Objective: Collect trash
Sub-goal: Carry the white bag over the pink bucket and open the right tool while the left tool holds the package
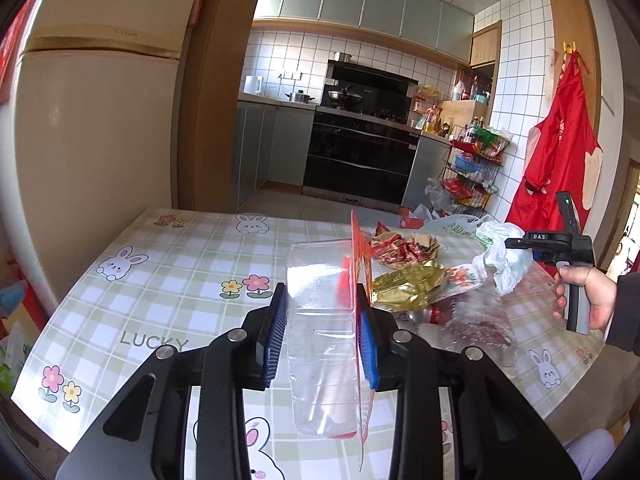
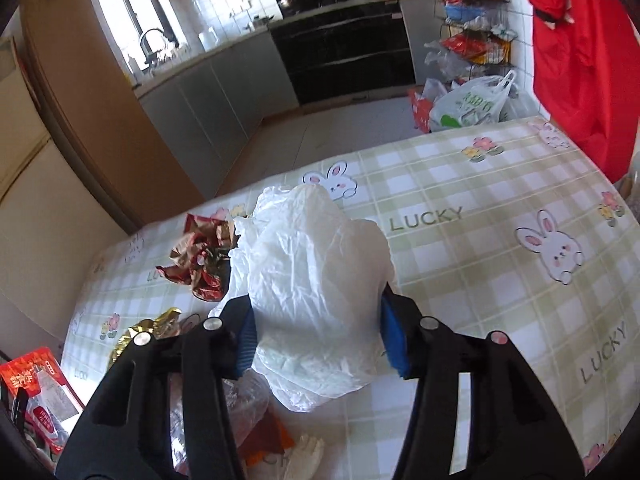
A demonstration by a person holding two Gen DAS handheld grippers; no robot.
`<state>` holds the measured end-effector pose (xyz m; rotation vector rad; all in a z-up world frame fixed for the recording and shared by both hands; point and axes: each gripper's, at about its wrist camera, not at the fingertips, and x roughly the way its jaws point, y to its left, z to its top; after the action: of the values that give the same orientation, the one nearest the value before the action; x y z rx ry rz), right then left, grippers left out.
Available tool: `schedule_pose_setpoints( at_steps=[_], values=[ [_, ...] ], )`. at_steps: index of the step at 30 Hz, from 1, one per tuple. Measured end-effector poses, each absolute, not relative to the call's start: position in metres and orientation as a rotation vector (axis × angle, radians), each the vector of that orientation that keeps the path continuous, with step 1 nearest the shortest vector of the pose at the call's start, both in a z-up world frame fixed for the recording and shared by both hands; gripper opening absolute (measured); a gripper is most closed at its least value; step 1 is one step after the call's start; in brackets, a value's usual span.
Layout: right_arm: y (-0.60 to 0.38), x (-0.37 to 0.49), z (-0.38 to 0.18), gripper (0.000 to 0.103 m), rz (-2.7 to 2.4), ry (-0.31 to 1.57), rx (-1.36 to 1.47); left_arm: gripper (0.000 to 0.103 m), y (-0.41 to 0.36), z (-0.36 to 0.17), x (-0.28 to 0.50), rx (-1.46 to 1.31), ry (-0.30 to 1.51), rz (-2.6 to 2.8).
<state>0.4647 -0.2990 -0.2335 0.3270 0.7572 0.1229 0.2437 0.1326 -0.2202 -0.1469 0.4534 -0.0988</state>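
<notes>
1. Nearest the left wrist camera, the left gripper (image 1: 322,332) has its blue pads pressed on a clear plastic package (image 1: 320,328) with a red card backing; the package's long axis runs straight away from the camera, its far end pointing toward the red wrapper (image 1: 404,250) on the table (image 1: 160,280).
2. Only this view shows the person's hand (image 1: 588,296) holding the right gripper's handle, right of the red wrapper and above the table; a gold wrapper (image 1: 408,288) lies just in front of the red wrapper.
3. Seen from the right wrist, the right gripper (image 2: 316,332) pinches a crumpled white plastic bag (image 2: 316,280), bulging up between the jaws, just right of the red wrapper (image 2: 200,264); its jaws are partly closed on the bag.
4. Only this view shows the packaged item (image 2: 40,392) at the lower left edge, nearer the camera than the red wrapper.
</notes>
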Motion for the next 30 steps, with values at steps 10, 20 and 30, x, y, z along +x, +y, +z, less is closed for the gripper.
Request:
schedule_pose_setpoints(
  at_steps=[10,20,30],
  values=[
    [-0.319,0.377,-0.172,0.052,0.188,0.615,0.383,0.032,0.109,-0.181,0.199,-0.133,0.414,-0.134],
    [-0.293,0.248,-0.146,0.052,0.299,0.517,0.371,0.032,0.084,-0.156,0.136,-0.129,0.379,-0.155],
    [-0.262,0.127,-0.197,0.052,0.274,0.544,0.338,0.032,0.056,-0.165,0.070,-0.124,0.410,-0.185]
  ],
)
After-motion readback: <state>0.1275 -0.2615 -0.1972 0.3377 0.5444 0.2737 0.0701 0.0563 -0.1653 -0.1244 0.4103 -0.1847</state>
